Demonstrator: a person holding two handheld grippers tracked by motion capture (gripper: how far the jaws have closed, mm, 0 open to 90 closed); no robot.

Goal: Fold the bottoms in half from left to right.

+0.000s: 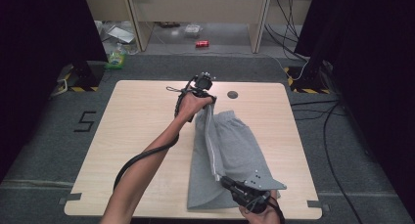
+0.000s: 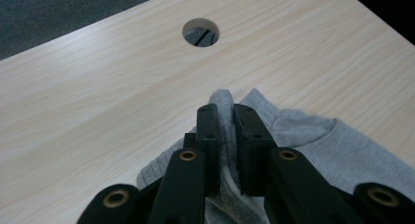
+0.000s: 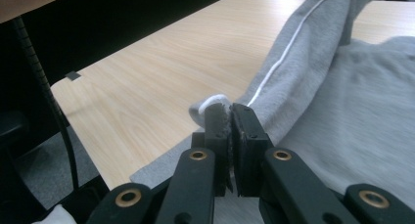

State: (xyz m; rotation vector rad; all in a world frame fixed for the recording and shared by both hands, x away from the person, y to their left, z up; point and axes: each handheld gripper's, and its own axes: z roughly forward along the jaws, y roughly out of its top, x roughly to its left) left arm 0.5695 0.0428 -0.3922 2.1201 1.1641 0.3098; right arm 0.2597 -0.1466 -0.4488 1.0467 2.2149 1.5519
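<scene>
Both tongs' tips buried in grey shorts (image 1: 230,150).

Bare table (image 1: 142,136) left of grey shorts (image 1: 235,145) free; cable hole (image 1: 232,94) beyond.

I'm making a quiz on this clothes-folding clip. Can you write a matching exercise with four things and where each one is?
Things:
1. left gripper
2. right gripper
3. round hole
4. red can

Places:
A. on the floor beyond the table
B. shut on the grey shorts at their far end
C. in the tabletop near its far edge
D. shut on the shorts' near end

Pairs: 1-B, 2-D, 3-C, 4-A
</scene>
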